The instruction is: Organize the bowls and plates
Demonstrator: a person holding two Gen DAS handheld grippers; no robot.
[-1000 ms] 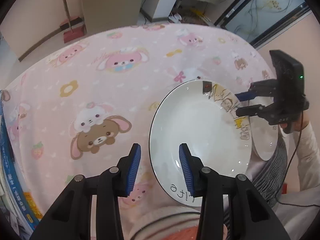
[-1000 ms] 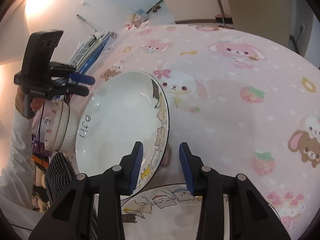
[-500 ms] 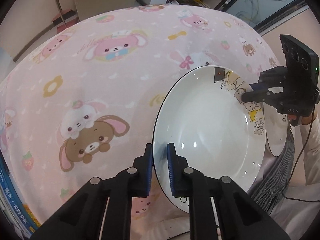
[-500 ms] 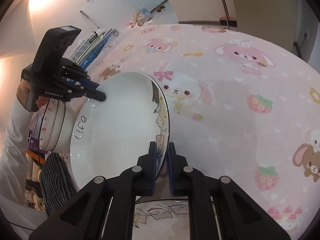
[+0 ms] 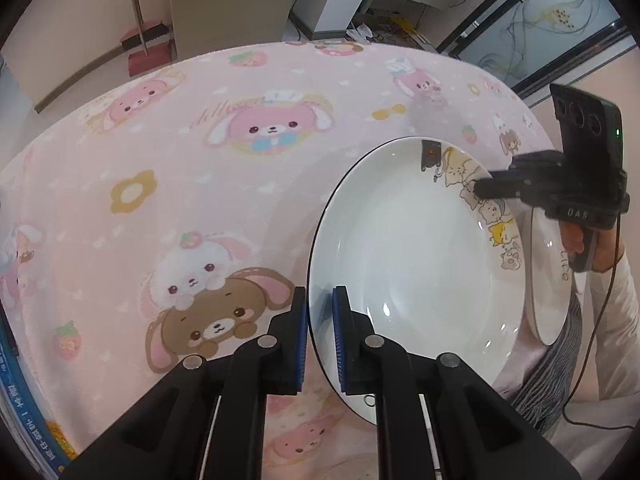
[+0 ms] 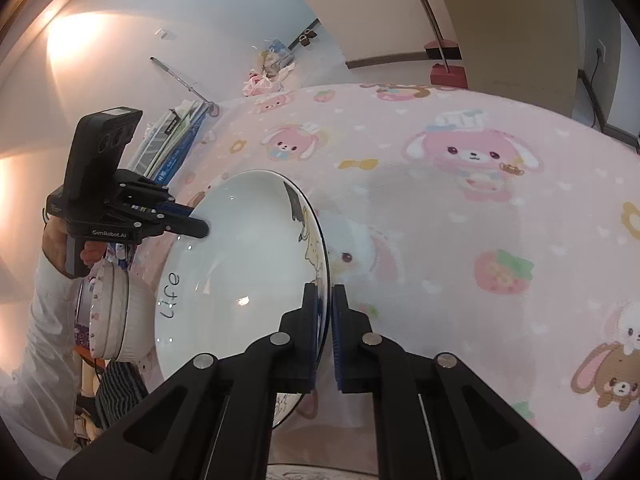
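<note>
A white deep plate (image 5: 412,264) with cartoon cats on its rim is held tilted above the pink tablecloth. My left gripper (image 5: 320,300) is shut on its near left rim. My right gripper (image 6: 330,300) is shut on the opposite rim of the same plate (image 6: 240,264), which reads "Life". In the left wrist view the right gripper (image 5: 478,188) pinches the far rim. In the right wrist view the left gripper (image 6: 200,228) pinches the far rim. A second plate (image 5: 548,280) lies behind the held one. A white bowl (image 6: 116,316) stands on edge at the left.
The pink cartoon tablecloth (image 5: 200,184) covers the round table. Books and papers (image 6: 172,148) lie at the table's far left edge. Another plate rim (image 6: 320,472) shows under my right gripper. A red dustpan (image 5: 148,48) and cabinet stand beyond.
Both grippers closed on the plate's opposite rims, from open a second ago. The plate has since been lifted and tilted more upright.
</note>
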